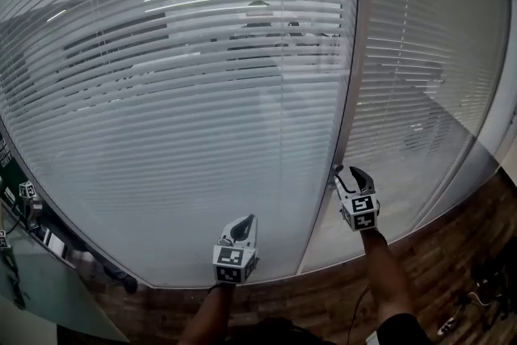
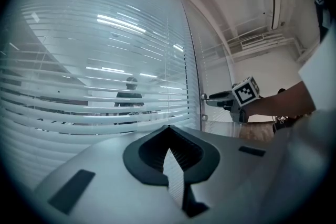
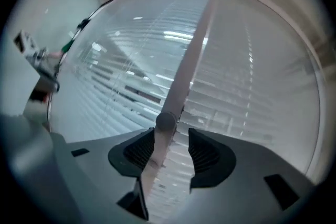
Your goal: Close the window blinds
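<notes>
Head view: blinds (image 1: 202, 93) at 12 o'clock, slats see-through; right tongs (image 1: 342, 171) by frame (image 1: 352, 85), 4 o'clock.
Left gripper view: left tongs (image 2: 169, 131) pressed together, empty.
Right gripper view: right tongs spread around knob (image 3: 165, 121), not pinching.
Likely step: seizing it. Next: pinch, twist.

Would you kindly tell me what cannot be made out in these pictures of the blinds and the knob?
Knob, right gripper view: it sits at the open right gripper's tips; contact cannot be told.
Person behind the blinds, head view: slats and glare blur them.
Blinds' top, head view: cut off by the upper edge.
Blinds' lower slats, left gripper view: the left gripper's body hides them.
</notes>
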`<act>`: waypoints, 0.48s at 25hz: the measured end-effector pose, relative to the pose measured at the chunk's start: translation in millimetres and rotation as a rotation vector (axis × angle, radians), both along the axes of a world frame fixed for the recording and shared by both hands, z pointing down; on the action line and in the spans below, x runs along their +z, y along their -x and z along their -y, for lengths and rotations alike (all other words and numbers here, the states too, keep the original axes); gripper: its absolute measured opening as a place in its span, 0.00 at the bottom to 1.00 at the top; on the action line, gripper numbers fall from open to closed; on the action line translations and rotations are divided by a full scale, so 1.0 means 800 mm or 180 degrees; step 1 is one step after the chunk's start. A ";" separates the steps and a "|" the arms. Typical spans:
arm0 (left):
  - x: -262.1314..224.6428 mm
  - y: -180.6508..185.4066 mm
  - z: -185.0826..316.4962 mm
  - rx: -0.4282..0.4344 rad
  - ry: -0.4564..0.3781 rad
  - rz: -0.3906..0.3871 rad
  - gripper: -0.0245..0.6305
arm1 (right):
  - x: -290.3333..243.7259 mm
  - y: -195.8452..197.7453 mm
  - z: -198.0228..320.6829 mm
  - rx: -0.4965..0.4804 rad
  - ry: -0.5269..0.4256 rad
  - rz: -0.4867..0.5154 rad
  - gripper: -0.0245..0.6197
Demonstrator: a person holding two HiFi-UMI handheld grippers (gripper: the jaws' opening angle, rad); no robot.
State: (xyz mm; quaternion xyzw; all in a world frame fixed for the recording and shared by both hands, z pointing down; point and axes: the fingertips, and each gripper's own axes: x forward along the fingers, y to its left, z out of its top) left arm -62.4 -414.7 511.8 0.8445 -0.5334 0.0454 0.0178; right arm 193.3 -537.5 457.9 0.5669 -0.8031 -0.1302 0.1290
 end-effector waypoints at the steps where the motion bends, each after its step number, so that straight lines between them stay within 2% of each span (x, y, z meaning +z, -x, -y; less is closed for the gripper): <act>1: 0.002 -0.003 -0.001 0.0016 -0.0004 0.0004 0.03 | -0.001 -0.005 0.000 -0.0041 0.0099 0.0401 0.32; 4: 0.008 -0.012 -0.008 0.0082 -0.0007 0.0010 0.03 | -0.006 -0.007 0.001 -0.0285 0.0396 0.1406 0.32; 7: 0.013 -0.022 -0.014 0.0165 0.0056 -0.0048 0.03 | -0.011 0.000 0.001 -0.0483 0.0650 0.2201 0.32; 9: 0.011 -0.030 -0.015 0.0215 0.0050 -0.0051 0.03 | -0.011 0.001 0.008 -0.0459 0.0759 0.2538 0.32; 12: 0.012 -0.034 -0.018 0.0242 0.0046 -0.0045 0.03 | -0.008 0.005 0.014 -0.0389 0.0853 0.2714 0.32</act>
